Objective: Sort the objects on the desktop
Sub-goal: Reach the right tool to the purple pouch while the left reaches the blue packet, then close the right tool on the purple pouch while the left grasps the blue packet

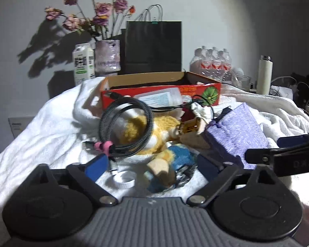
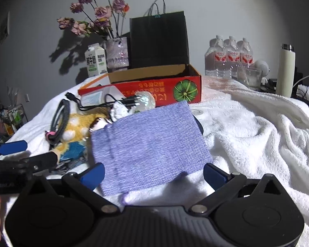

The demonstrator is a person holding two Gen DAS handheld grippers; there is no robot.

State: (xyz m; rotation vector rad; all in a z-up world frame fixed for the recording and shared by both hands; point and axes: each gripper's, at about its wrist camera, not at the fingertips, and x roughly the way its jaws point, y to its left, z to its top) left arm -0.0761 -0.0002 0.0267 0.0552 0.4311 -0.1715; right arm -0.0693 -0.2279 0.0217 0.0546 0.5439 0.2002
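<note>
A woven purple pouch sits tilted between the blue pads of my right gripper, which is shut on its two side edges; its shadow falls on the towel below. The same pouch shows at the right of the left wrist view, with my right gripper around it. My left gripper stands open over a yellow and blue plush toy, pads clear of it. A coiled black cable lies on the toy. My left gripper also appears at the left of the right wrist view.
An open red cardboard box stands behind the clutter on a white towel. A white tape roll lies near my left pad. A black paper bag, flower vase, milk carton, water bottles and a white flask line the back.
</note>
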